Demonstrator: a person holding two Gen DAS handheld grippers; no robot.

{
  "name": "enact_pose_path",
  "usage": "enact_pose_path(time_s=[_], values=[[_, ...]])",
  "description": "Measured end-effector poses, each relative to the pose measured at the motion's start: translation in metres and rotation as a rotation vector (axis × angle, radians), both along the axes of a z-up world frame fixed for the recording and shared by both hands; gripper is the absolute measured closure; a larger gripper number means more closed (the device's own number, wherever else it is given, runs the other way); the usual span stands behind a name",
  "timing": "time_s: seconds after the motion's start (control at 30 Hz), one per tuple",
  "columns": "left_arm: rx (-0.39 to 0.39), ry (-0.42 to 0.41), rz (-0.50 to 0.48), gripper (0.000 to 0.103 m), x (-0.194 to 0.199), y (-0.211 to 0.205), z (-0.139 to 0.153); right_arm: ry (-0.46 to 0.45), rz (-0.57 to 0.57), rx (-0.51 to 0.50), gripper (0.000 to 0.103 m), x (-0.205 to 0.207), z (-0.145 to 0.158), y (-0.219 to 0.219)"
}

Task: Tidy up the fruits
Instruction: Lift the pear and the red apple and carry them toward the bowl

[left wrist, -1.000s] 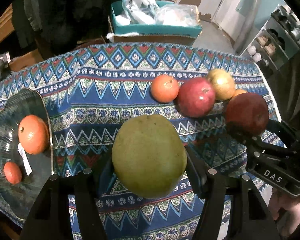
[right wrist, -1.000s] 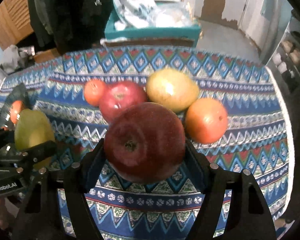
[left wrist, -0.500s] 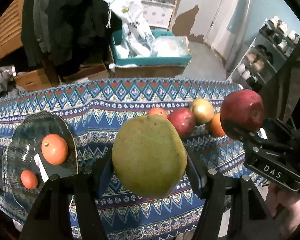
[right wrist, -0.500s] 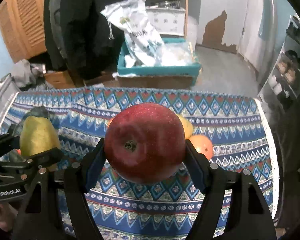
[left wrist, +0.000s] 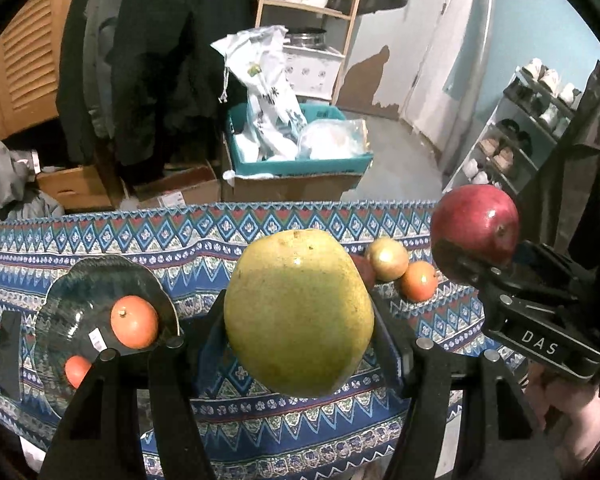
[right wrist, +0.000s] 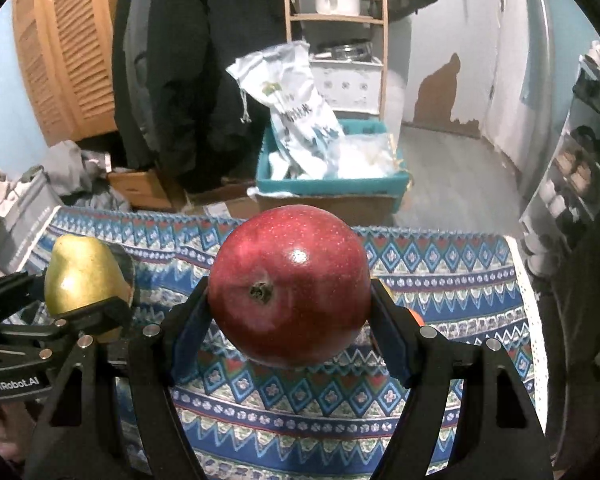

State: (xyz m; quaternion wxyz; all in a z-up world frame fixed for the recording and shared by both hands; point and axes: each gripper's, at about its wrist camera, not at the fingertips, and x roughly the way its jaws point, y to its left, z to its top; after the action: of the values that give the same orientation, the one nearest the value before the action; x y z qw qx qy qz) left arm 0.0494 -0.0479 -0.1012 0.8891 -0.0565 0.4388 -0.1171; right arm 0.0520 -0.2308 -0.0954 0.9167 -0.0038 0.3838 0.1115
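Observation:
My left gripper (left wrist: 298, 320) is shut on a large green pear (left wrist: 298, 312), held high above the patterned tablecloth (left wrist: 220, 236). My right gripper (right wrist: 290, 312) is shut on a dark red apple (right wrist: 290, 288), also lifted off the table; the apple (left wrist: 476, 224) shows at the right of the left wrist view. The pear (right wrist: 82, 276) appears at the left of the right wrist view. A dark glass plate (left wrist: 72, 292) on the left carries a big orange (left wrist: 134, 322) and a small orange fruit (left wrist: 77, 370). On the cloth remain a yellowish apple (left wrist: 388, 258), an orange (left wrist: 419, 280) and a mostly hidden red fruit.
Beyond the table's far edge stand cardboard boxes (left wrist: 80, 188), a teal bin (left wrist: 300, 166) with white bags, hanging dark coats (left wrist: 160, 60) and a wooden shelf (left wrist: 312, 4). A shoe rack (left wrist: 516, 136) is at the right. A hand (left wrist: 560, 412) holds the right gripper.
Both grippers have risen with their fruit and tilted up; the table has dropped lower in both views and more of the room shows. The grips have not changed.

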Motion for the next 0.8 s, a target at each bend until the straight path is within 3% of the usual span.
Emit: enact_pose_path(time_s=[0.23, 0.8], values=[[-0.013, -0.043, 0.026, 0.037, -0.007, 0.015, 0.016, -0.042, 0.031, 0.028, 0.028, -0.002, 0.017, 0.013], [-0.034, -0.049, 0.156, 0.037, -0.013, 0.084, 0.012, -0.065, 0.147, 0.047, 0.028, 0.013, 0.029, 0.085]])
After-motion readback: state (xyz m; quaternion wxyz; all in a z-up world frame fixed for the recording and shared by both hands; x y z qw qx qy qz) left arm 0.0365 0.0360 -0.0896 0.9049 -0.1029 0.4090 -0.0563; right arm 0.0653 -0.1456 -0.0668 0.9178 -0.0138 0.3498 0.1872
